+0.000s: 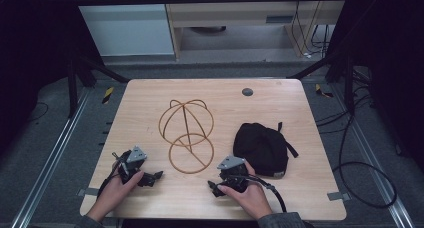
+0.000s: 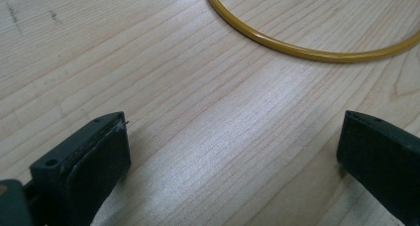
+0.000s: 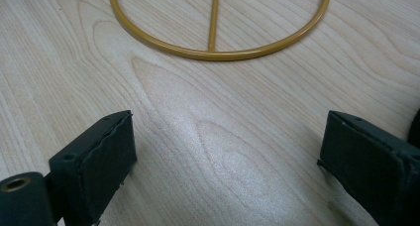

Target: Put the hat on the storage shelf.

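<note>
High view: a gold wire stand (image 1: 186, 135) lies on its side in the middle of the wooden counter (image 1: 150, 95), its round base ring nearest the person, with a black cap (image 1: 261, 148) just to its right. The left gripper (image 1: 150, 178) and right gripper (image 1: 216, 187) rest near the front edge, either side of the ring. Dark floor, cables and metal rails surround the counter.

Left gripper view: jaws wide apart over bare wood, nothing between them; the ring (image 2: 297, 50) curves ahead.

Right gripper view: jaws also apart and empty, the ring and its centre rod (image 3: 214, 23) ahead. The stand looks light, stiff and slick, so the thin ring or rod seems the place to pinch; the cap is soft and would crumple.
</note>
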Motion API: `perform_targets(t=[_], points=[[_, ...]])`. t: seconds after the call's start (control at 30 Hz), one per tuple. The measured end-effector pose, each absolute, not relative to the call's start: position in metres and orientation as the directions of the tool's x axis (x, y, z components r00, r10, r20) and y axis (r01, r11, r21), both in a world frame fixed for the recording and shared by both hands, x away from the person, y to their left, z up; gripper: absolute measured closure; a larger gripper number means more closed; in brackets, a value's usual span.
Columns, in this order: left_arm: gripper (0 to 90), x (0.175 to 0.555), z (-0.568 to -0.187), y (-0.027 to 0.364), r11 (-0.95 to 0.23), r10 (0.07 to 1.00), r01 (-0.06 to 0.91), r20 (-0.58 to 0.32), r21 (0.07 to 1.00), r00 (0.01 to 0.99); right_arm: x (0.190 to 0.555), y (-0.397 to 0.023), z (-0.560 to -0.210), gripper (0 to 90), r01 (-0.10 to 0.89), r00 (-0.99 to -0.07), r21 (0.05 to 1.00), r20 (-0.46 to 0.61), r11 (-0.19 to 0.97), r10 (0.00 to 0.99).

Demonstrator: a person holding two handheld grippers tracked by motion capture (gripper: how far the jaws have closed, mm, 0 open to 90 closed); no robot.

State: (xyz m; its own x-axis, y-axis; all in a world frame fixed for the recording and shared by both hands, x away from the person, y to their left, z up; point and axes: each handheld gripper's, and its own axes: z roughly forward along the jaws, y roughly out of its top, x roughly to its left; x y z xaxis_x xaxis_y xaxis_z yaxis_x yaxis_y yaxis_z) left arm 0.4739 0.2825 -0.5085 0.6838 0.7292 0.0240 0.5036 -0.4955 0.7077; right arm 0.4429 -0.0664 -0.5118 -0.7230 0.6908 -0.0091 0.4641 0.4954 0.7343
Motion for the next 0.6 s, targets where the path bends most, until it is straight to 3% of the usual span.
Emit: perform_targets(t=[0.6], points=[[0.0,0.474,-0.509,0.282,-0.493,0.732,0.506,0.023,0.708,0.681,0.433,-0.070,-0.494,8.2,0.458,-0.708,0.725,-0.052,0.515,0.704]])
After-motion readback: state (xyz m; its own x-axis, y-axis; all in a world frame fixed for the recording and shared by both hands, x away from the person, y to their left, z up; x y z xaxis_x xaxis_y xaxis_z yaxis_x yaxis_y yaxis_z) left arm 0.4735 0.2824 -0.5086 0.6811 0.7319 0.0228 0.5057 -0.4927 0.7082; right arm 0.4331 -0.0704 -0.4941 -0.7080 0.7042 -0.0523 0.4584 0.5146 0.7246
